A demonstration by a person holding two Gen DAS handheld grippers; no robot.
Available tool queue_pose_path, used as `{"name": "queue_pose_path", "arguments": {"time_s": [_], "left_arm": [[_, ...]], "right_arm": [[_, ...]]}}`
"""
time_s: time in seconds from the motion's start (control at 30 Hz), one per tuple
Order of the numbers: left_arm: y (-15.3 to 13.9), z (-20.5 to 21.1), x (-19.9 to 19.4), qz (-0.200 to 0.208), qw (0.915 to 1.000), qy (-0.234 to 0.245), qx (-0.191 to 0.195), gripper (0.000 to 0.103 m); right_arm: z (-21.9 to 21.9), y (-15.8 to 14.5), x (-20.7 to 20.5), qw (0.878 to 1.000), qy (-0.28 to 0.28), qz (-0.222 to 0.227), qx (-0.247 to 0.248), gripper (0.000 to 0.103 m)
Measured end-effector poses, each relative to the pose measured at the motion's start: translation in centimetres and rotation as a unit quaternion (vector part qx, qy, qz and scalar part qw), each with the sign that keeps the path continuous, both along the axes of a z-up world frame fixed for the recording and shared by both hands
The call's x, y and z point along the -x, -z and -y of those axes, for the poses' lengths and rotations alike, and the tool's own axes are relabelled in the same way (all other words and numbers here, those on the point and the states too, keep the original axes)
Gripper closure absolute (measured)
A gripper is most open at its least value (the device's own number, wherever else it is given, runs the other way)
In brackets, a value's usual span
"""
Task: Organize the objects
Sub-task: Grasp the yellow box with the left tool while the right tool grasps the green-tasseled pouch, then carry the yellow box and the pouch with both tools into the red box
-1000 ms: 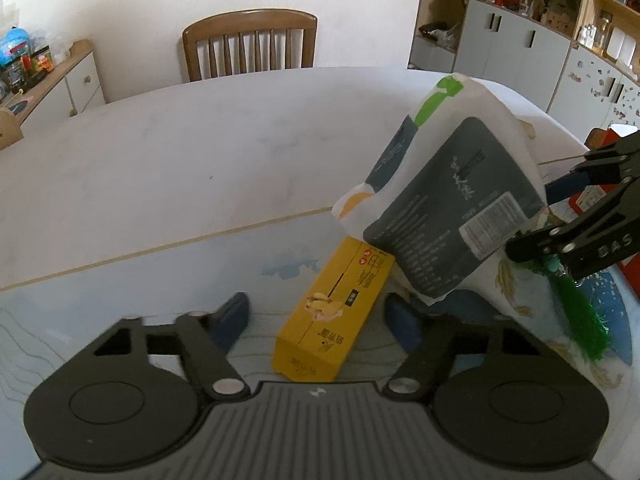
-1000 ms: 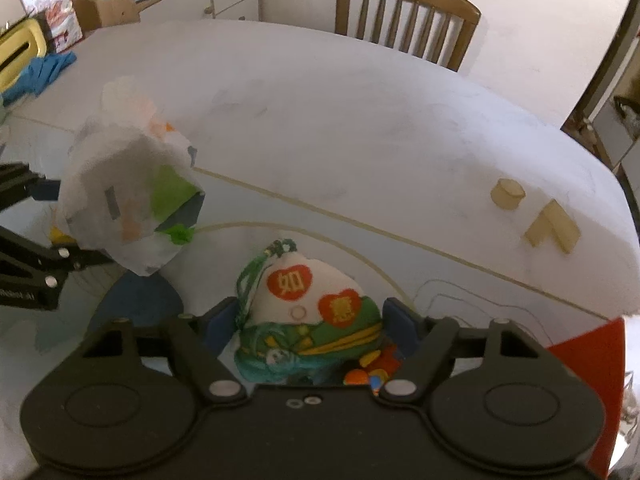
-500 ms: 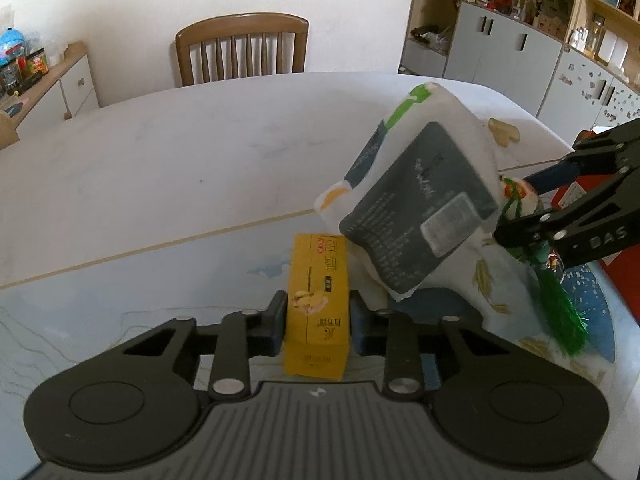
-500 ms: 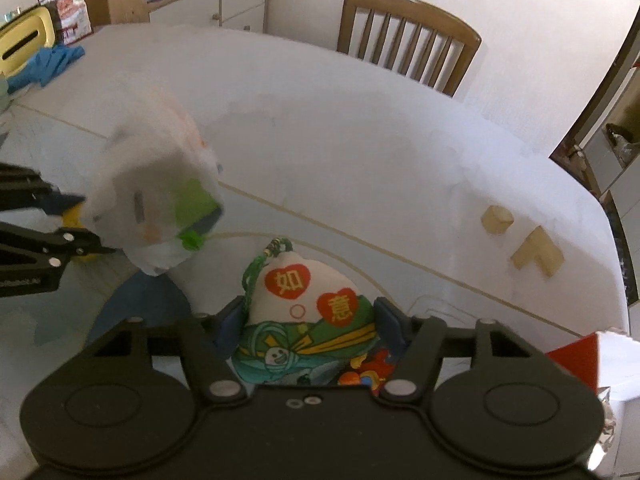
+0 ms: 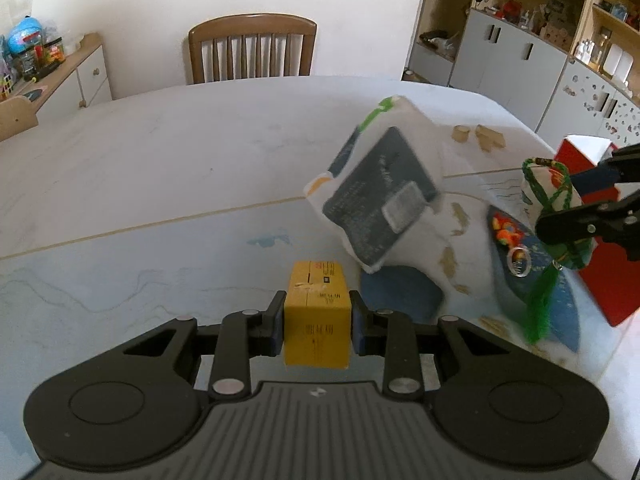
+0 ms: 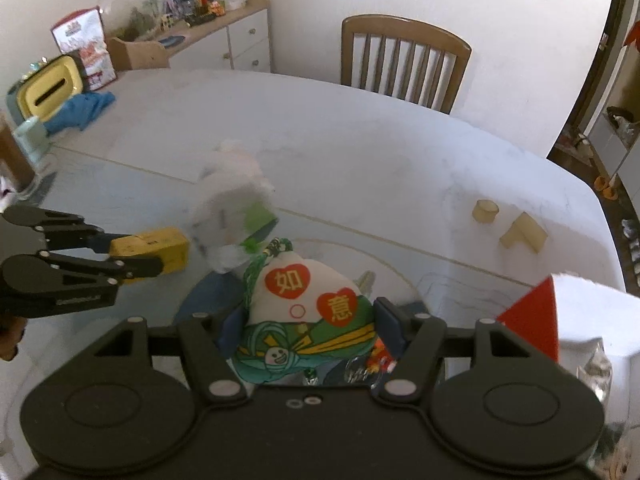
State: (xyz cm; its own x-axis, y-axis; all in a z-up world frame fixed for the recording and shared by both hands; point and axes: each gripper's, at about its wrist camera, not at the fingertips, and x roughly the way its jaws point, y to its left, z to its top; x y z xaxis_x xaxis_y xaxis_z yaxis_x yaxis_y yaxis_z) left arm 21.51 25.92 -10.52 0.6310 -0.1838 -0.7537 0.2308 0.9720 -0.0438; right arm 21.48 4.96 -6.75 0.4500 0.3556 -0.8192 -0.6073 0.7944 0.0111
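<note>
The left hand-held gripper (image 5: 317, 322) clamps the yellow box (image 5: 318, 312); the right hand-held gripper (image 6: 307, 326) grips the embroidered pouch (image 6: 308, 312) (green cord attached), both above the desk (image 5: 160, 168).

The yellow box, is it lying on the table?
No, the left gripper holds the yellow box up between its fingers.

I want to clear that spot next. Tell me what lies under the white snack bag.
Under the tilted white snack bag, a dark blue patch of the printed mat shows at its lower corner. Whatever lies further beneath it is covered, and what props it up is unclear.
</note>
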Motion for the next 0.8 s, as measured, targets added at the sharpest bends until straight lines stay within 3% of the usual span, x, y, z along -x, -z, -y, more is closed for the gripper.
{"name": "queue_pose_path", "arguments": {"time_s": [0.33, 0.8], "left_arm": [[-2.4, 1.8, 3.1, 0.016, 0.9997, 0.014, 0.008, 0.073], [-8.3, 10.6, 5.9, 0.065, 0.9944, 0.082, 0.011, 0.073]], "right_arm": [[4.2, -3.5, 2.4, 0.998, 0.017, -0.032, -0.052, 0.037], [13.1, -9.0, 3.3, 0.998, 0.046, 0.017, -0.050, 0.037]]}}
